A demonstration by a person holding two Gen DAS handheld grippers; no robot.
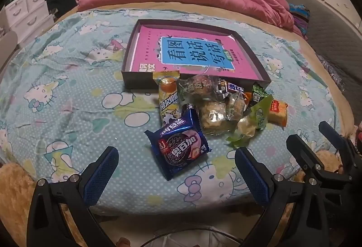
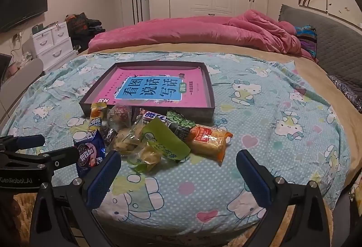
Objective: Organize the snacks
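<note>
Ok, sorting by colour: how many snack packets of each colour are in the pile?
Blue: 1
Yellow: 1
Orange: 1
Light green: 1
Dark green: 1
Dark bar: 1
Clear, overlapping: at least 3
Total: at least 9

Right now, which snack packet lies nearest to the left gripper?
The dark blue cookie packet. It lies alone at the pile's near edge, just ahead of the open left gripper; the others sit closer to the box.

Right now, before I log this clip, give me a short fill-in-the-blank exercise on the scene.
1. The shallow dark box holds a ____ book.
2. The snack pile lies ____ the box, on the bedsheet.
3. The snack nearest the left hand-held gripper is the ____ cookie packet.

Missing: pink; outside; blue
</note>
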